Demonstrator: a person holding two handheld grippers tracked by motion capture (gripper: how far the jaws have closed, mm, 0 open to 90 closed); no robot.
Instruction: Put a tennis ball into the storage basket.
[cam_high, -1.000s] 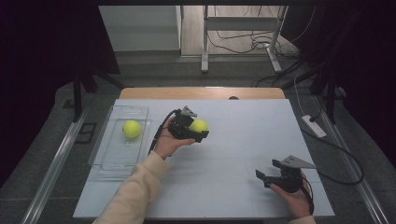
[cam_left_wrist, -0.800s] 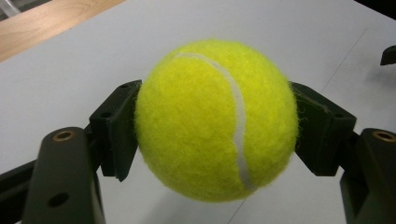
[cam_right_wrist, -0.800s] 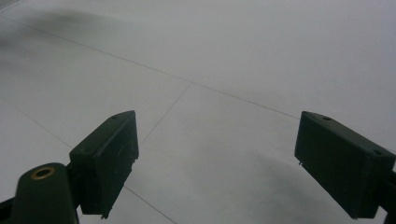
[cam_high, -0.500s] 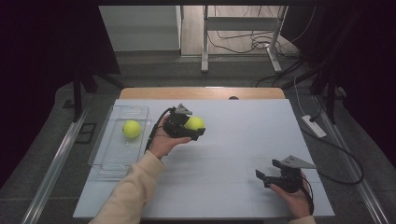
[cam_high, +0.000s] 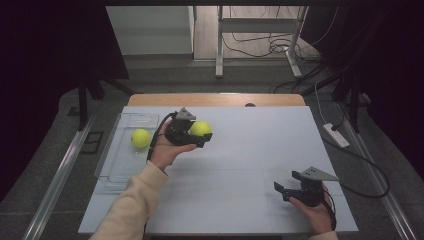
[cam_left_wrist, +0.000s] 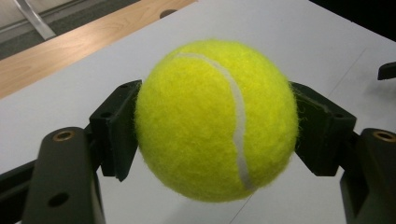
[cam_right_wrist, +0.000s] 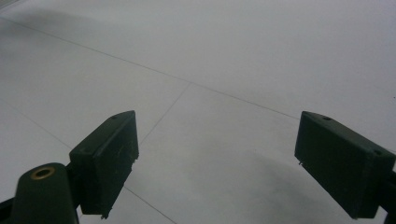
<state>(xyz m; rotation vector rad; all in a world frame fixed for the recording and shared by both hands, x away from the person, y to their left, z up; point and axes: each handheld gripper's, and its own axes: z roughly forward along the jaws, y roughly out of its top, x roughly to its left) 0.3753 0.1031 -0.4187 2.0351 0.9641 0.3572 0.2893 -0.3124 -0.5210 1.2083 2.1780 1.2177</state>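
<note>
High view, from left to right: a clear tray (cam_high: 116, 165) lies along the table's (cam_high: 250, 150) left edge with a tennis ball (cam_high: 141, 138) in its far half. Just right of it the left gripper (cam_high: 196, 134) is raised, apparently clear of the surface, its jaws clamped on either side of a second tennis ball (cam_left_wrist: 217, 119). At the near right, the right gripper (cam_high: 283, 189) sits low over bare tabletop, jaws spread wide and holding nothing.

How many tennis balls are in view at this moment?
2. One tennis ball is clamped between the left gripper's jaws, above the table; the other ball lies in the clear tray at the table's left edge.
</note>
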